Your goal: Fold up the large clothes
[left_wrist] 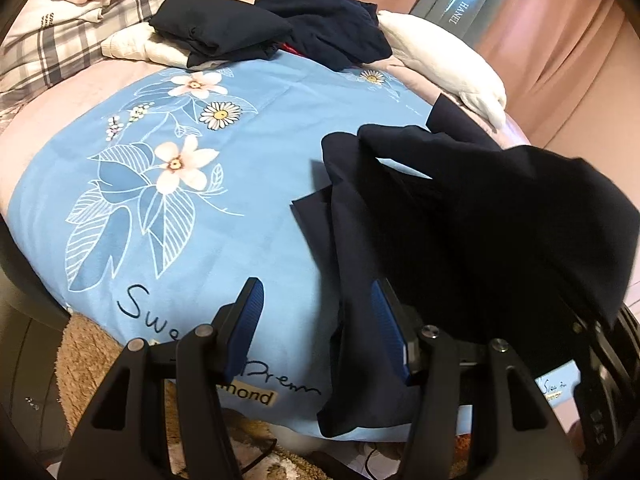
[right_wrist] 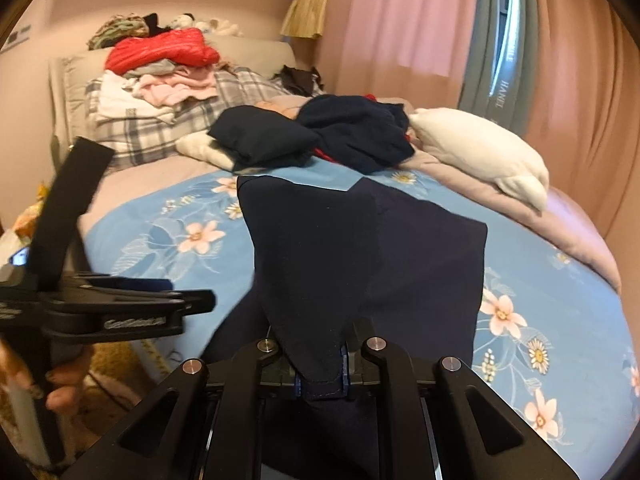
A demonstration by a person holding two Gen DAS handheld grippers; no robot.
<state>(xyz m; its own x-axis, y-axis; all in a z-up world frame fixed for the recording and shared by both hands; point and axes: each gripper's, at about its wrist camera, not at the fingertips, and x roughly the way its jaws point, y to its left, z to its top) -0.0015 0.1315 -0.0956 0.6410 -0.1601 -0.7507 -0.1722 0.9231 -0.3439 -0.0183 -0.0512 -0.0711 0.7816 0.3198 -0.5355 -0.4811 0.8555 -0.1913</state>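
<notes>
- The navy garment (right_wrist: 360, 248) lies over the blue floral bedsheet (right_wrist: 552, 280) at the middle of the bed, one edge lifted toward the lens in the right wrist view.
- The right gripper (right_wrist: 322, 376) has its jaws pressed narrowly together on a stitched hem of that garment at 6 o'clock; the cloth fans upward from the pinch toward 12 o'clock.
- The left gripper (left_wrist: 316, 320) stands with jaws wide apart, blue ribbed pads (left_wrist: 252, 312) facing each other across bare sheet; nothing sits between them.
- In the left wrist view the navy garment (left_wrist: 460, 220) fills the 3 to 5 o'clock region, a fold hanging right beside the right-hand pad (whether it touches the pad I cannot tell).
- Only the left wrist view shows the script lettering (left_wrist: 136, 300) printed on the sheet near 7 o'clock, and a tan shaggy rug (left_wrist: 84, 356) below the bed edge.
- Only the right wrist view shows the left gripper (right_wrist: 192, 300) from the side at 9 o'clock, with the person's hand (right_wrist: 60, 392) gripping its handle near 8 o'clock.
- That same view alone shows a red puffy jacket (right_wrist: 160, 52) atop a clothes pile at the headboard, 11 o'clock.
- Both views show a heap of dark folded clothes (left_wrist: 272, 24) at 12 o'clock, beyond the sheet's far edge, and a white pillow (left_wrist: 444, 52) at 1 o'clock.
- Pink curtains (right_wrist: 400, 12) hang at 1 o'clock behind the bed.
</notes>
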